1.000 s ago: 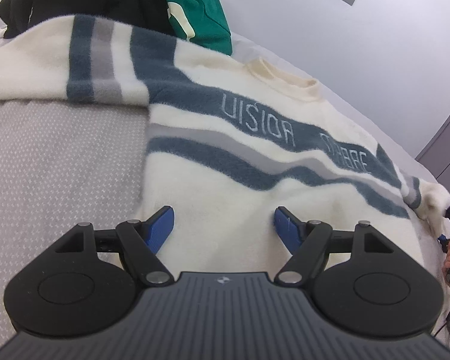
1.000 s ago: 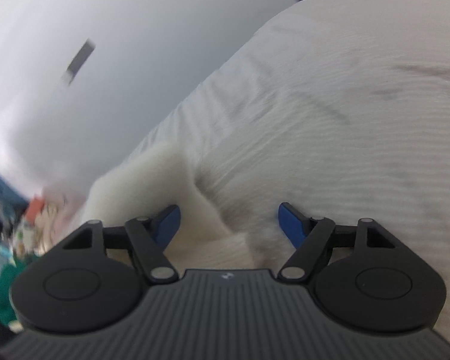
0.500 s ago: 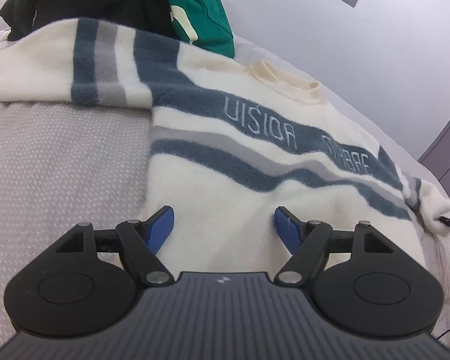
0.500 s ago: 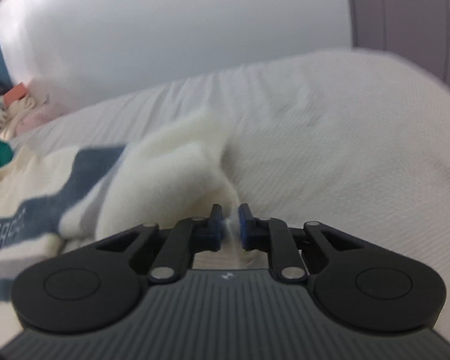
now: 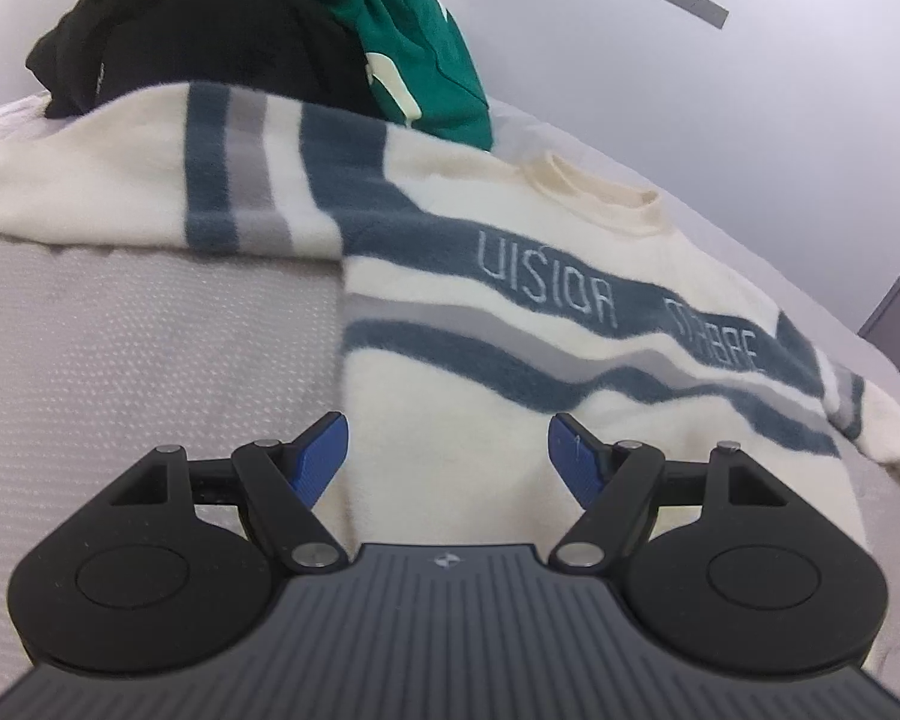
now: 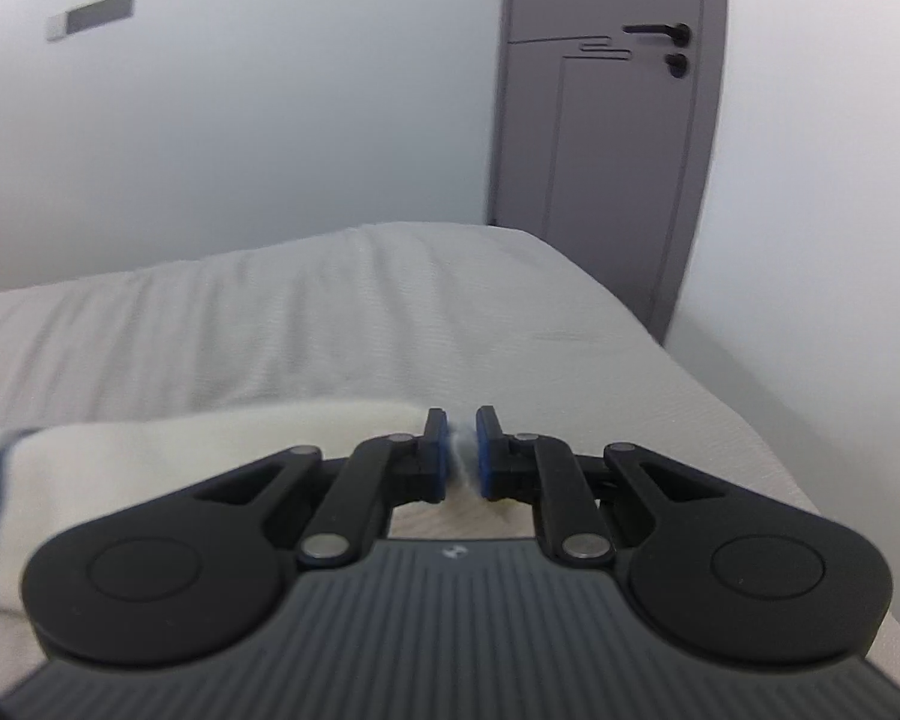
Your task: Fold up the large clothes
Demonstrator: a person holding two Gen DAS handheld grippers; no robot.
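A cream sweater (image 5: 462,420) with blue and grey stripes and pale lettering lies spread face up on the bed, its sleeves stretched out left and right. My left gripper (image 5: 449,455) is open and empty, low over the sweater's lower body near its left side edge. My right gripper (image 6: 462,450) is shut on the cream end of the sweater's sleeve (image 6: 210,450), which trails off to the left in the right wrist view.
A pile of black clothes (image 5: 210,36) and a green garment (image 5: 414,42) sits at the head of the bed behind the sweater. The grey-white bedcover (image 6: 390,312) stretches ahead of the right gripper. A grey door (image 6: 606,120) stands beyond the bed corner.
My right gripper has closed on the sleeve end and swung round toward the door, drawing the sleeve out straight. My left gripper has stayed open, edging a little forward over the sweater.
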